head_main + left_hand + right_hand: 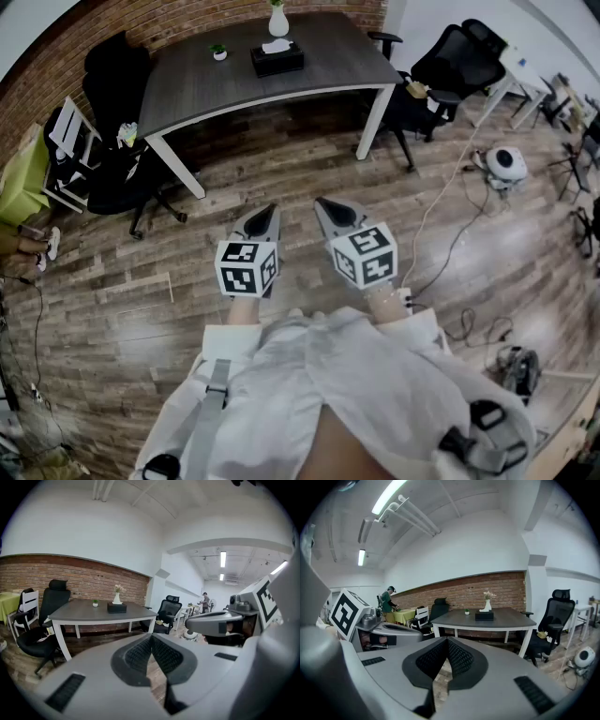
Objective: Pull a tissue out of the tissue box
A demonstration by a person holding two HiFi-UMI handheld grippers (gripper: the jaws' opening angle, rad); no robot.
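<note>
Here, the head view takes in both tools at once: the left gripper (270, 212) and the right gripper (322, 202) are held side by side above the wooden floor (281, 178), each with its two jaws pressed together on nothing, tips aimed toward the grey table (211, 89) and well short of it. The black tissue box (277, 59) stands on that table near its far edge, a white tissue poking from its top, with a white vase (278, 21) just behind it and a small potted plant (219, 52) off to its left. Only this view shows the person's pale jacket (356, 394), the white cable (441, 202) trailing across the floor and a round white device (506, 163) at the right. The left gripper view alone looks down the long room to a distant person (205, 602) standing under ceiling lights, and catches a black office chair (167, 613) past the table's right end. The right gripper view instead shows the brick wall (459, 592) behind the table and another person (387, 600) bent over a green-covered table (401, 615) at the left.
</note>
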